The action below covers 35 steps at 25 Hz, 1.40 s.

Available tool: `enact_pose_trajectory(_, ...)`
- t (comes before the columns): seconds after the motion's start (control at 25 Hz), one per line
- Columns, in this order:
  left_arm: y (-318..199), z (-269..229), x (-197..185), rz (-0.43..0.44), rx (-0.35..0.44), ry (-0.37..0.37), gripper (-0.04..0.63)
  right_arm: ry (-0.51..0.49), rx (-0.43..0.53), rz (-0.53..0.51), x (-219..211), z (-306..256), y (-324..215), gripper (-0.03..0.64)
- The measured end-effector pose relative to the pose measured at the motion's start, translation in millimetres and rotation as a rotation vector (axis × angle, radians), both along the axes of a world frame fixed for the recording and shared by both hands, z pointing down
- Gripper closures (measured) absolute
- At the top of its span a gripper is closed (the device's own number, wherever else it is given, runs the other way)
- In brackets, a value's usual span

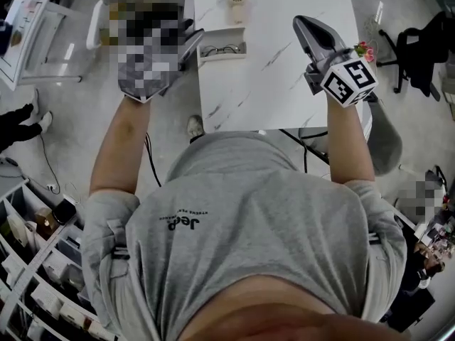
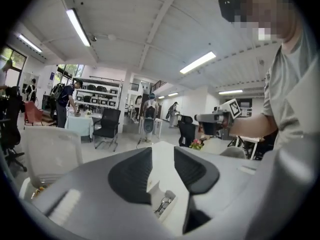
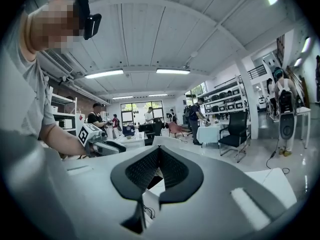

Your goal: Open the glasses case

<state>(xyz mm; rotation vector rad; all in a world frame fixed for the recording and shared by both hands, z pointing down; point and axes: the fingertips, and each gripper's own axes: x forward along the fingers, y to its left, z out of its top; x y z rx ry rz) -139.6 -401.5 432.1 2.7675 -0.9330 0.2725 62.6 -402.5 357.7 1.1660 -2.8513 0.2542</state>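
left gripper (image 2: 162, 154) half open, empty, open glasses case (image 1: 222, 57) below its jaws; right gripper (image 3: 159, 151) closed, empty; shirt (image 1: 256, 212) print reads "jeep".

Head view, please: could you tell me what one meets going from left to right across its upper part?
Left claw → open glasses case → right claw → black office chair.
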Motion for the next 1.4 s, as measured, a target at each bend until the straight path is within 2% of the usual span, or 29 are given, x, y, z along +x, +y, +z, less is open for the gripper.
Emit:
enact_pose_trajectory(0.2, 23.6, -79.2, -18.5, -0.054, 0.103, 0.119, 0.449, 0.014, 0.028, -0.008, 1.2, -33.7, 11.7, 0.611)
enact_pose_trajectory(0.36, 38.9, -126.8, -34.1, -0.1, 0.172, 0.176, 0.47, 0.017, 0.035, -0.008, 3.4, -53.8, 19.1, 0.611)
enact_pose_trajectory(0.56, 58.3, -158.5, -52.3, -0.191, 0.176, 0.256, 0.538, 0.019, 0.056, 0.002, 6.9, -77.5, 25.1, 0.611)
enact_pose_trajectory(0.72, 71.9, -171.4, -64.6, -0.206, 0.162, 0.323, 0.54, 0.019, 0.082, -0.012, 1.8, -93.8, 29.5, 0.611)
enact_pose_trajectory(0.96, 79.9, -182.1, -79.8, -0.251, 0.164, 0.325, 0.54, -0.014, 0.062, 0.005, 1.2, -94.6, 33.0, 0.612)
enact_pose_trajectory(1.4, 79.2, -184.2, -79.2, -0.248, 0.174, 0.308, 0.54, 0.005, 0.06, 0.003, -4.4, -90.3, 29.4, 0.612)
